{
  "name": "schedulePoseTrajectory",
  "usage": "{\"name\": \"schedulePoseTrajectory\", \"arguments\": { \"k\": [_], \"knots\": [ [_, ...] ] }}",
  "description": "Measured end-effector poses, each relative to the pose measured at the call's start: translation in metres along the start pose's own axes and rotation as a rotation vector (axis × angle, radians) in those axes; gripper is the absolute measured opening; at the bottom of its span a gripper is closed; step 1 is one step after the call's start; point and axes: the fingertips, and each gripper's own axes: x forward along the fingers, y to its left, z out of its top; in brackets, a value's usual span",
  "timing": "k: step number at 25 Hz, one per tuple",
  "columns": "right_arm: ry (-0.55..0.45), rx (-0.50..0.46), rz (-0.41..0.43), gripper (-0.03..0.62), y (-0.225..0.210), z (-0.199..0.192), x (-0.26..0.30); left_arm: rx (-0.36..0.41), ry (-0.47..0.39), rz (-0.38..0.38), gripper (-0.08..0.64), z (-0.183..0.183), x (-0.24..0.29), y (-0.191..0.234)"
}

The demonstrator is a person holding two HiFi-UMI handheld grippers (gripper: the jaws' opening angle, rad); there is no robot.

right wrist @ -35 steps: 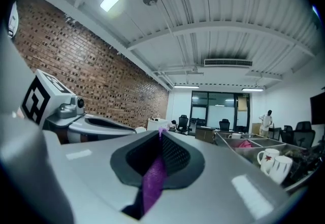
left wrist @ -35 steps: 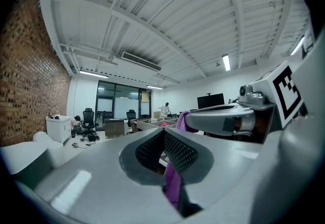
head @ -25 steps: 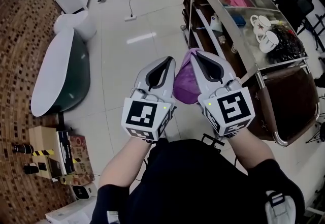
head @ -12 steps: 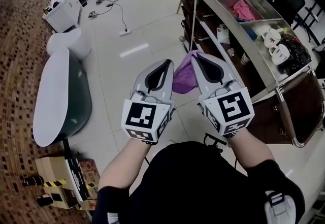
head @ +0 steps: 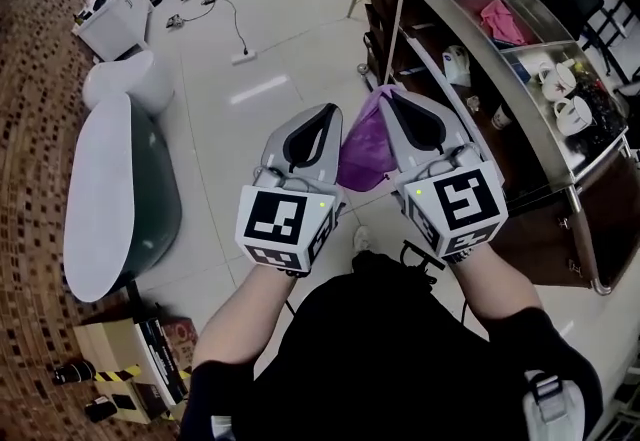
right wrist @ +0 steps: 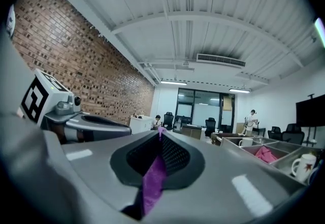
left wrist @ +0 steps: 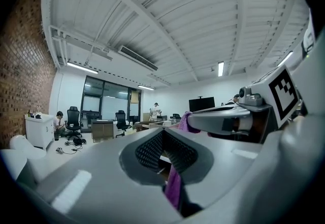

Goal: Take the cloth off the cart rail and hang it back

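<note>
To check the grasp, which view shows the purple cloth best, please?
The head view: the purple cloth hangs between the left gripper and right gripper. Each gripper view shows only a strip in its jaws.

- Purple cloth [head: 365, 144]: soft, matt fabric.
- Left gripper [head: 323, 116] and right gripper [head: 393, 96]: smooth, matt grey plastic.
- Cart [head: 520, 121]: shiny metal.
- Floor [head: 290, 34]: glossy tile.

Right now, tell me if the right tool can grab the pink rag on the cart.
Probably not: right tool and left tool are both shut on the purple cloth, and the pink rag lies well ahead.
</note>
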Motion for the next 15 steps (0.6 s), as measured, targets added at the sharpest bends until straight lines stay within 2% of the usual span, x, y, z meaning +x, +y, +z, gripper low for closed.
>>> {"name": "schedulePoseTrajectory", "arguments": {
  "k": [6,15],
  "knots": [
    [0.007,0.004,-0.006,0.011,-0.017,-0.011,0.047,-0.015,0.016,-0.009,-0.011,-0.014,0.034,0.039],
    [0.006,0.020,-0.017,0.011,-0.074,-0.024,0.119,-0.012,0.036,-0.027,-0.011,-0.025,0.116,0.089]
  ]
}}
